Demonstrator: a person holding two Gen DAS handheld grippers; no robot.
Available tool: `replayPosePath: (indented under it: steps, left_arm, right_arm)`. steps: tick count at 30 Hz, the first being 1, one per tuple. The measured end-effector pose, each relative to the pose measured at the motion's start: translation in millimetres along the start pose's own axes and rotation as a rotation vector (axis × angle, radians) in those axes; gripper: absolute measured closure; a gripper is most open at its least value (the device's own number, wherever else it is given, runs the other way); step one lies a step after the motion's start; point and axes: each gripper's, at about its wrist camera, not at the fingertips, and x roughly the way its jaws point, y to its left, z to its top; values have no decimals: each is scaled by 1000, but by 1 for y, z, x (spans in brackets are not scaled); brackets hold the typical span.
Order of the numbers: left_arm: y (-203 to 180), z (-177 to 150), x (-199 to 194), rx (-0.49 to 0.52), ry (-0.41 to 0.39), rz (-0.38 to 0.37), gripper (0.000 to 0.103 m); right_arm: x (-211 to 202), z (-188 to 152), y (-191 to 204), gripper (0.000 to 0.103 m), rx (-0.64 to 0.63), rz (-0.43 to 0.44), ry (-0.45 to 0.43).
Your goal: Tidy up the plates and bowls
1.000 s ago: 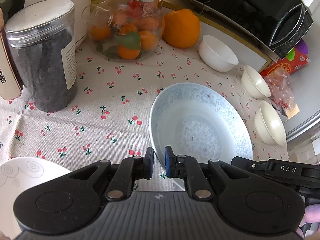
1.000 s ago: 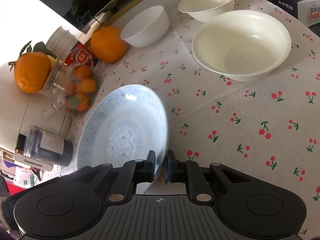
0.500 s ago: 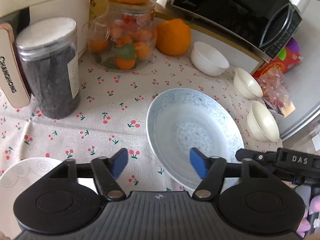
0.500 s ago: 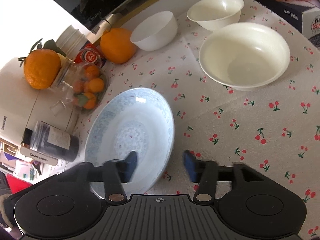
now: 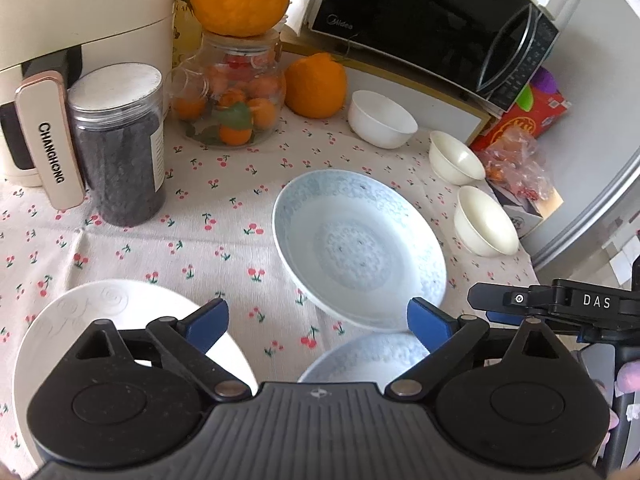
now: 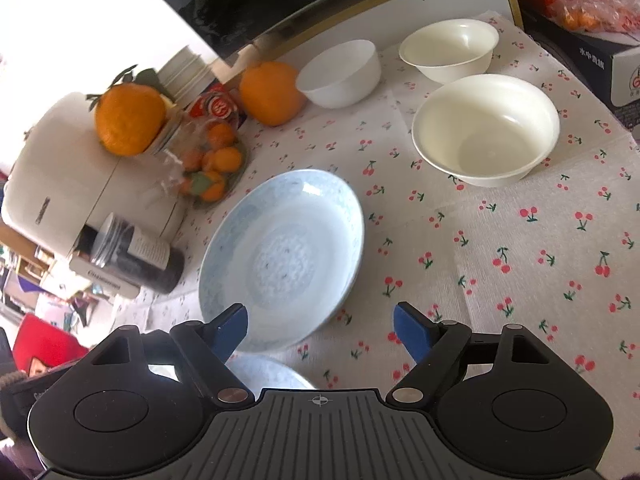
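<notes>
Both tongs stand spread, having just been opening, nothing between them. My left gripper (image 5: 316,322) hangs over the cherry-print tablecloth (image 5: 208,240), the glossy pale-blue patterned plate (image 5: 360,248) just ahead, resting free; my right gripper (image 6: 320,326) faces that plate's near rim. Left lies a white embossed plate (image 5: 80,320); a second blue plate (image 5: 368,360) sits below. Smooth cream bowls (image 6: 486,130) stand right.

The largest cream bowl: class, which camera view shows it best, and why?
The right wrist view: the largest cream bowl sits close, its whole rim and inside visible. The left wrist view shows it small, side-on, near the edge.
</notes>
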Motion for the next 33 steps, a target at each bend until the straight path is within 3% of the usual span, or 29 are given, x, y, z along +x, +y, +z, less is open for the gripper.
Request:
replayPosePath:
  steps: [19,33]
  left_arm:
    - [-4,-42,-26,34,130,-83,6]
    - [2,-58,-17,-56,260,-180,26]
  right_arm:
    - [-19,-25,4,20,-17,-15,75]
    - [-4,-41,2,20,28,-2,176]
